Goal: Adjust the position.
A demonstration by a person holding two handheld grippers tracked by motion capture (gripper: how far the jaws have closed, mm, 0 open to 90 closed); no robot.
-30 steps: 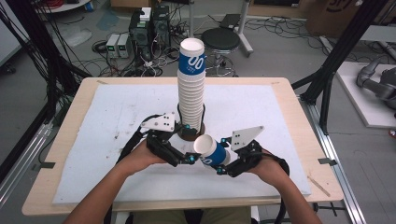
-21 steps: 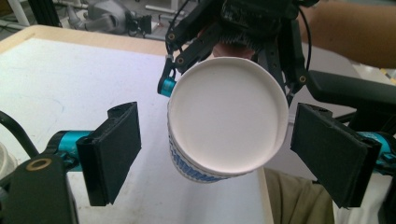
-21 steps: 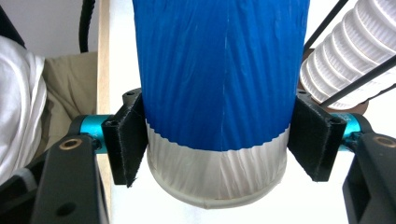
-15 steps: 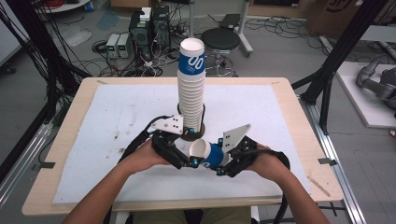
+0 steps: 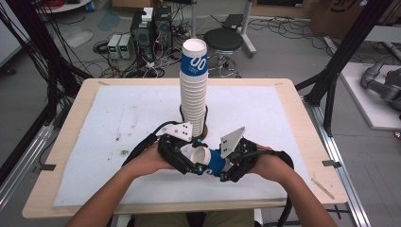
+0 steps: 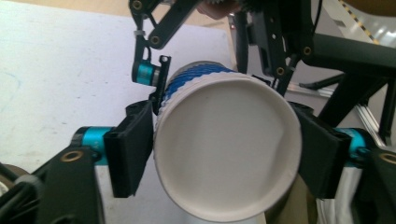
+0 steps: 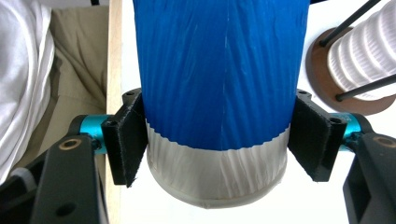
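1. Lower centre of the high view: a blue-and-white paper cup [image 5: 208,158] lies on its side, held between both tools above the white mat [image 5: 118,118].
2. Right gripper [image 7: 217,140]: jaws clamped on the cup's base end.
3. Left gripper [image 6: 224,149]: jaws have just been closing, and its pads now press the rim end.
4. Cup stack [image 5: 194,94] stands in its holder, centre frame. Judged progress: the cup is off the stack and gripped by both tools; any pulling apart or placing is not yet done.

Each gripper is a black linkage frame with round screw heads at its joints and teal metal cylinders beside its flat black pads. The left gripper [image 5: 187,158] and right gripper [image 5: 226,163] each carry a grey three-cornered plate on top, and black cables trail back past bare forearms. White cloth and khaki trousers show behind.
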